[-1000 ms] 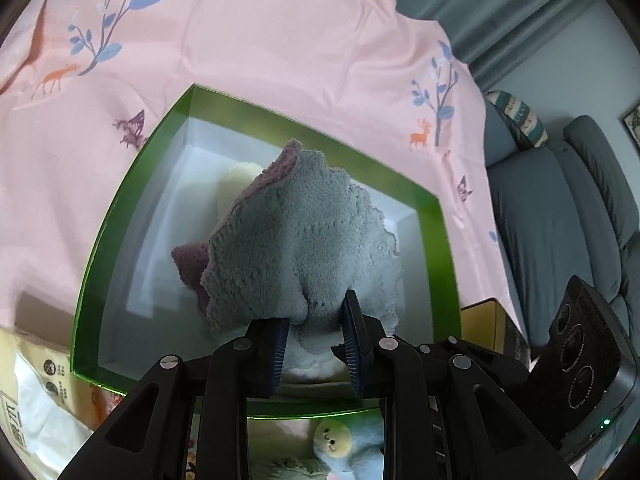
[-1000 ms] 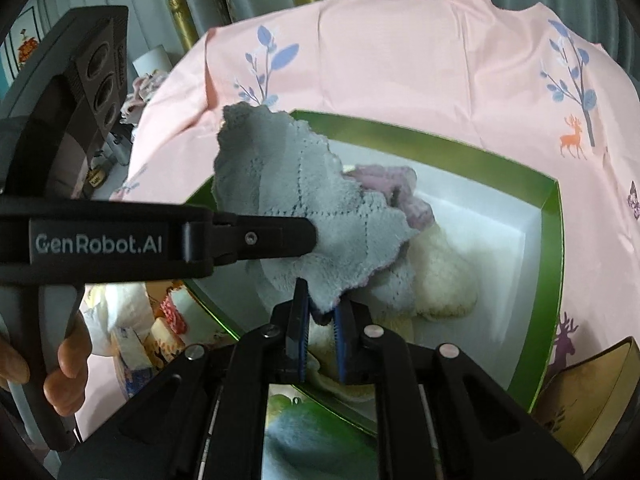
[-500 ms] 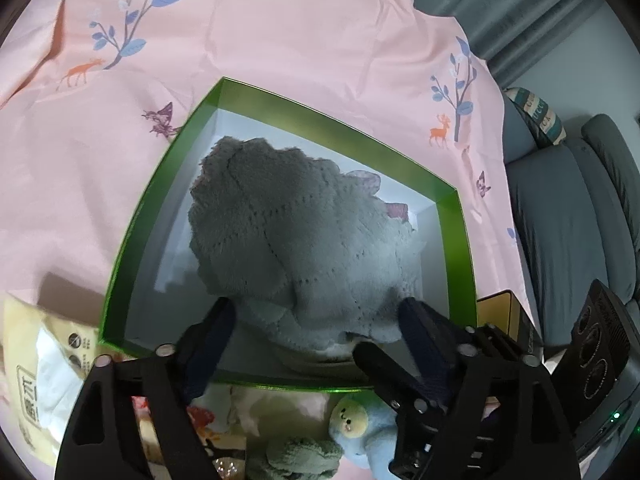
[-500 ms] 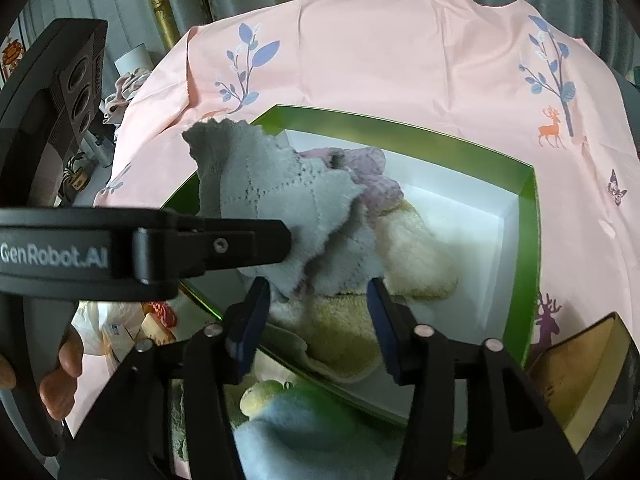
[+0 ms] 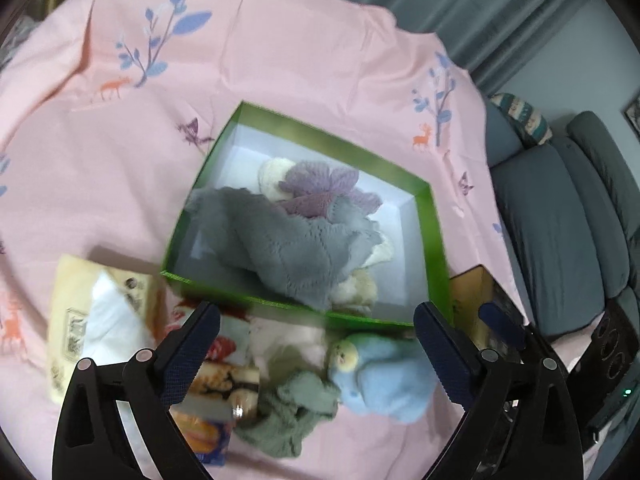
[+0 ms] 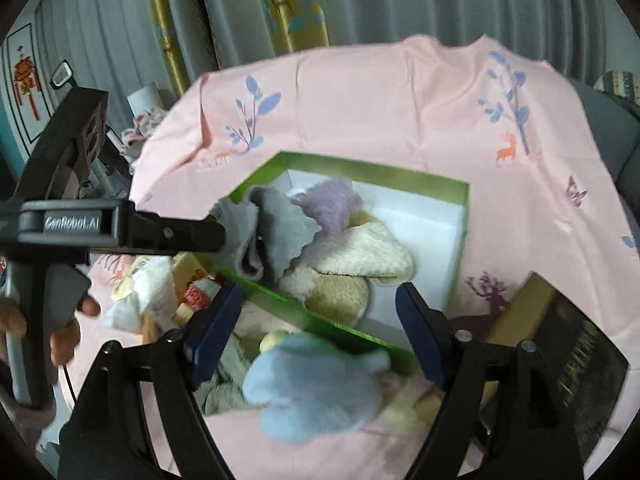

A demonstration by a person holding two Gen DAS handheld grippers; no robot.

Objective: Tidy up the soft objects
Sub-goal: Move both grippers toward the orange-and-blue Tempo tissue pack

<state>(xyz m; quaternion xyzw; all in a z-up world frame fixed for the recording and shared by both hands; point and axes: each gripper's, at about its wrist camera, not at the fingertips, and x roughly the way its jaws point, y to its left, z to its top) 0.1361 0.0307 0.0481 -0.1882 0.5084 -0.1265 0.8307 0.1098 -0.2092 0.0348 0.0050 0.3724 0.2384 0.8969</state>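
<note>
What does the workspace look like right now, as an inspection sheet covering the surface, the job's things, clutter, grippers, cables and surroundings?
Surface: pink cloth printed with trees and deer, creased.
Job's things: green box holds a grey cloth, a purple piece and cream plush. A blue plush toy and a green-grey cloth lie outside it.
Clutter: tissue pack, snack packets, a dark and gold box.
Grippers: left gripper and right gripper jaws opening, nothing between the pads.
Cables: a thin cord by the hand, partly seen.
Surroundings: grey sofa, curtains.
</note>
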